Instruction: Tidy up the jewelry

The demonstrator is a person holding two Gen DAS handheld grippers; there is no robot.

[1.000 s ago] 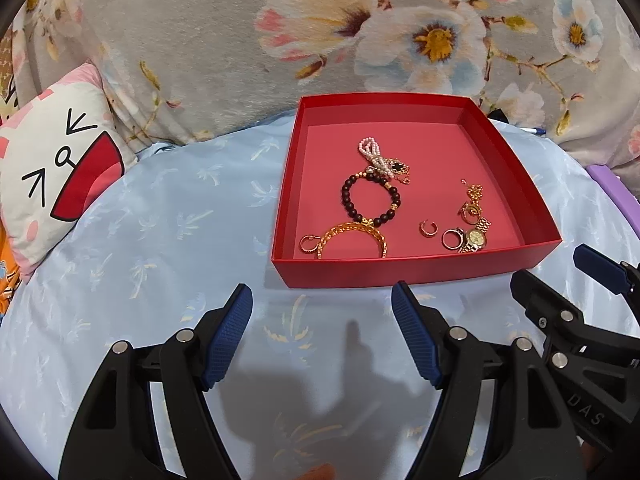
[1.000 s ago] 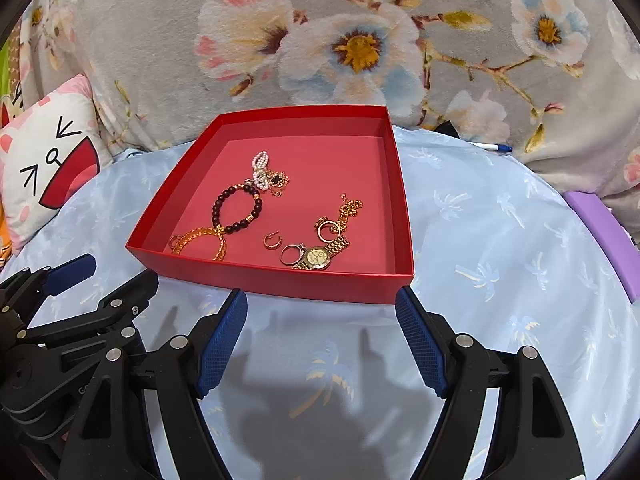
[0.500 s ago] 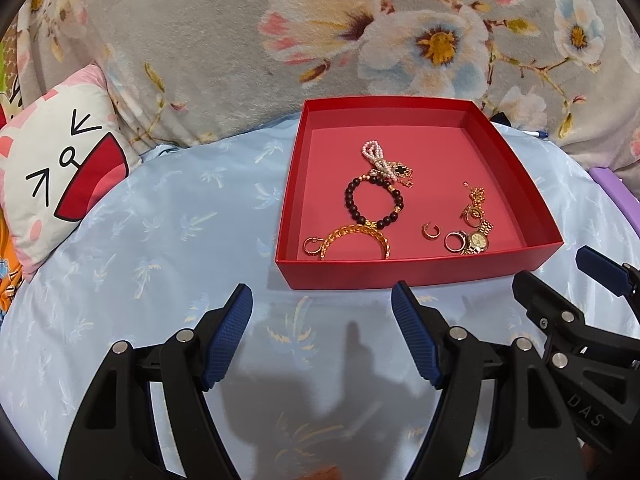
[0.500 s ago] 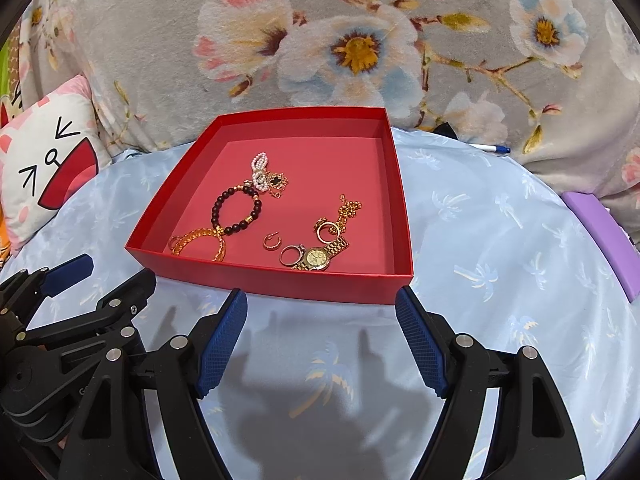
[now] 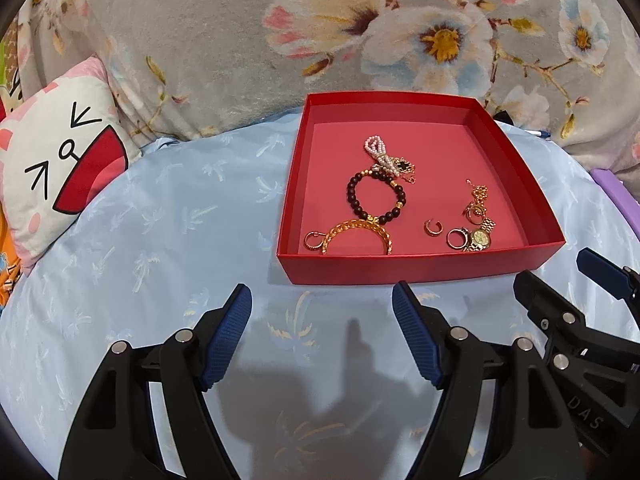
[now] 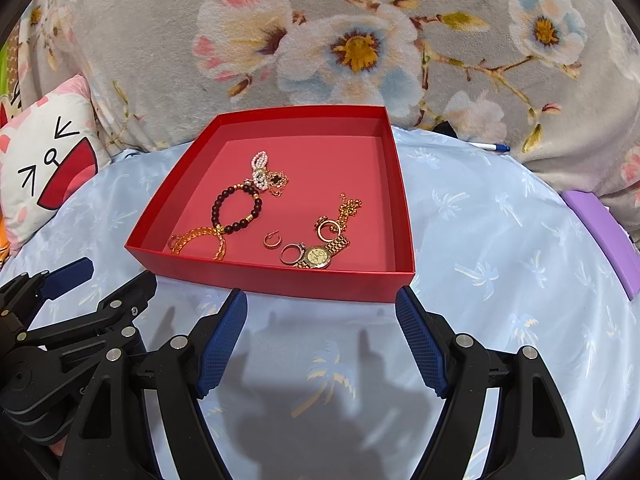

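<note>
A shallow red box [image 5: 416, 268] [image 6: 280, 280] lies on the light blue cloth. In it lie a dark bead bracelet [image 5: 376, 198] [image 6: 236, 210], a gold chain bracelet [image 5: 358, 232] [image 6: 200, 240], a pearl piece [image 5: 378, 152] [image 6: 260, 170], a gold watch [image 5: 478, 238] [image 6: 320, 256], rings and a gold chain [image 5: 476, 196] [image 6: 348, 206]. My left gripper [image 5: 322, 304] is open and empty, just short of the box's near wall. My right gripper [image 6: 320, 308] is open and empty, also just before the near wall. Each gripper shows at the edge of the other's view.
A cat-face pillow [image 5: 60, 168] [image 6: 44, 164] lies at the left. A floral grey blanket [image 5: 360, 32] [image 6: 360, 40] rises behind the box. A purple object [image 6: 600, 236] [image 5: 616, 196] lies at the right edge. A pen [image 6: 490, 147] lies behind the box at the right.
The box sits slightly lower and nearer in both views; both grippers have crept towards it. Both stay open and empty.
</note>
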